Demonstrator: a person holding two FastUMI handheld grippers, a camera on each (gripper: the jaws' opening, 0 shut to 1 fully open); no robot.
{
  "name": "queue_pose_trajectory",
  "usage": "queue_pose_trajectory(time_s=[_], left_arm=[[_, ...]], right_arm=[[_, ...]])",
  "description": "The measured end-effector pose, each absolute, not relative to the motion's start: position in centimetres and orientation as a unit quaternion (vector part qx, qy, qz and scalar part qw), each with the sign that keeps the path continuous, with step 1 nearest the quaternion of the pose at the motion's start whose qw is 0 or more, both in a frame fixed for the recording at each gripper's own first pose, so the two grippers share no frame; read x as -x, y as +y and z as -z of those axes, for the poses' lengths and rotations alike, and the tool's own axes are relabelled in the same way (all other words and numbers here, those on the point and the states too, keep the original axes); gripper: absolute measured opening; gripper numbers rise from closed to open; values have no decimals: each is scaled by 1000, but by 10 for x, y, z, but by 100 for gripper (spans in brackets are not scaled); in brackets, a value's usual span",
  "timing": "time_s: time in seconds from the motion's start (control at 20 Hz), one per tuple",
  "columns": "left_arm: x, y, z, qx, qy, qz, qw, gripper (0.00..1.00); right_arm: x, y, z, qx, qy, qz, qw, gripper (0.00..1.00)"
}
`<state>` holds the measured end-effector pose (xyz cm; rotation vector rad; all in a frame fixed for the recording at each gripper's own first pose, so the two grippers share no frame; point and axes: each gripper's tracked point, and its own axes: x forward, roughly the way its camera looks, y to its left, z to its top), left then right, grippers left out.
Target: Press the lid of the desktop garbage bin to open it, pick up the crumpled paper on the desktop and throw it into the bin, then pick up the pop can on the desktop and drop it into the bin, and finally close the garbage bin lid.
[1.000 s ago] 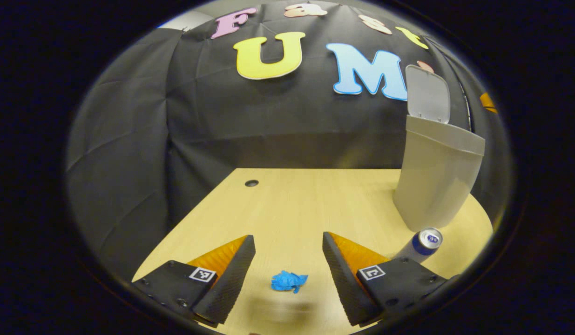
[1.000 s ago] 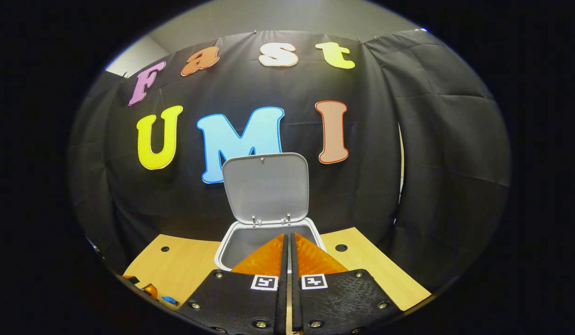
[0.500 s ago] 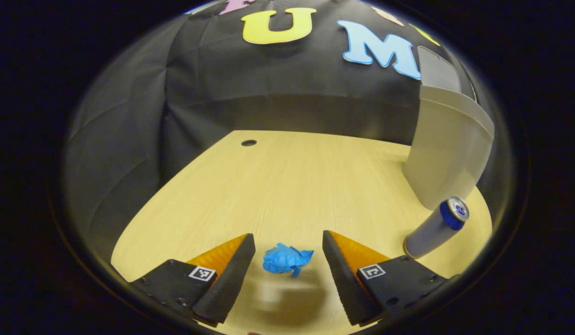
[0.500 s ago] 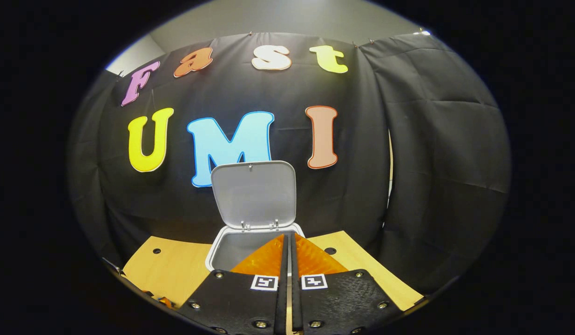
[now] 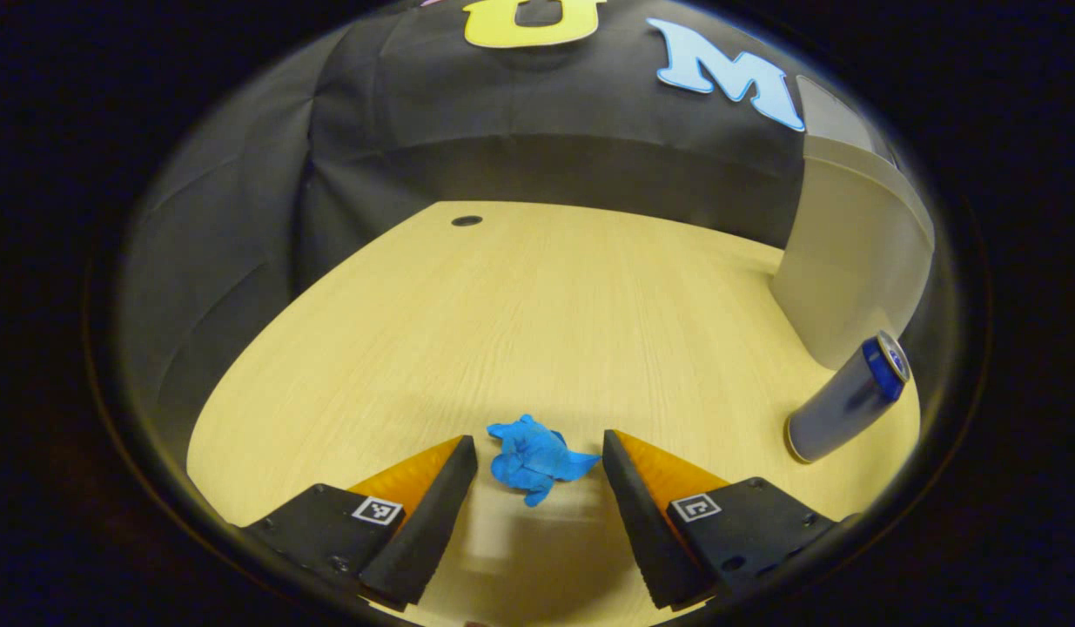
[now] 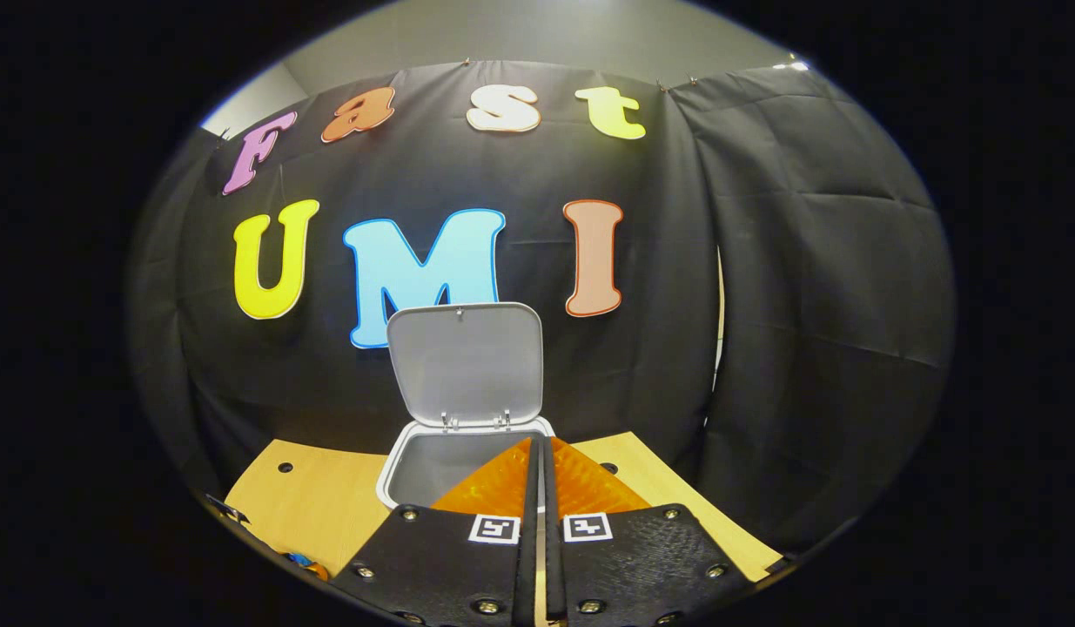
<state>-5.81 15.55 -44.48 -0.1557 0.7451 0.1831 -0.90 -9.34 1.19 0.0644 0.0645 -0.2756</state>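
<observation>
Left gripper point(image 5: 537, 457), jaws spread around paper point(image 5: 530, 453); right gripper point(image 6: 538, 470), jaws pressed together; risk: light paper skids off table point(image 5: 537, 305).

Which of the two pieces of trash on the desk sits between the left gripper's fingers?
The blue crumpled paper; the pop can stands off to the side by the bin.

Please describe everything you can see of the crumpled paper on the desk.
The crumpled paper is a small bright blue wad with irregular folds and pointed corners. It lies on the light wooden desk, between the open fingers of the left tool; neither finger visibly touches it. The can stands apart from it.
</observation>
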Motion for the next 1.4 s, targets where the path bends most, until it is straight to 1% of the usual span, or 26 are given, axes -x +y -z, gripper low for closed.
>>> queue_pose_trajectory(time_s=[0.15,0.3,0.4,0.45,0.5,0.7,0.85,0.9,0.95,1.0,1.1,1.2,1.4], left_arm=[[56,157,445,64,365,-90,924,96],[52,166,447,57,365,-100,924,62],[54,164,446,55,367,-97,923,54],[53,167,444,50,368,-103,923,54],[53,165,443,52,367,-103,923,39],[54,166,440,49,369,-105,922,41],[48,162,417,34,349,-101,931,41],[45,160,411,30,344,-98,933,37],[42,156,404,26,339,-94,936,37],[40,152,394,21,329,-88,940,41],[34,142,376,18,313,-78,946,41],[31,134,362,15,303,-70,950,39],[20,121,332,22,281,-58,958,41]], right_arm=[[10,-92,-10,-35,36,136,989,4],[9,-91,-8,-33,38,133,990,4],[9,-89,-8,-33,40,131,990,4],[9,-88,-6,-34,41,130,990,4],[9,-87,-6,-34,42,128,990,4],[7,-84,-5,-33,44,122,991,4],[8,-85,-2,-36,45,120,991,4],[9,-87,-1,-37,45,119,991,4],[10,-87,-1,-39,45,119,991,4],[11,-89,1,-43,45,118,991,4],[13,-92,5,-48,47,118,991,4],[15,-93,9,-51,49,116,991,4],[20,-93,22,-61,54,114,990,4]])
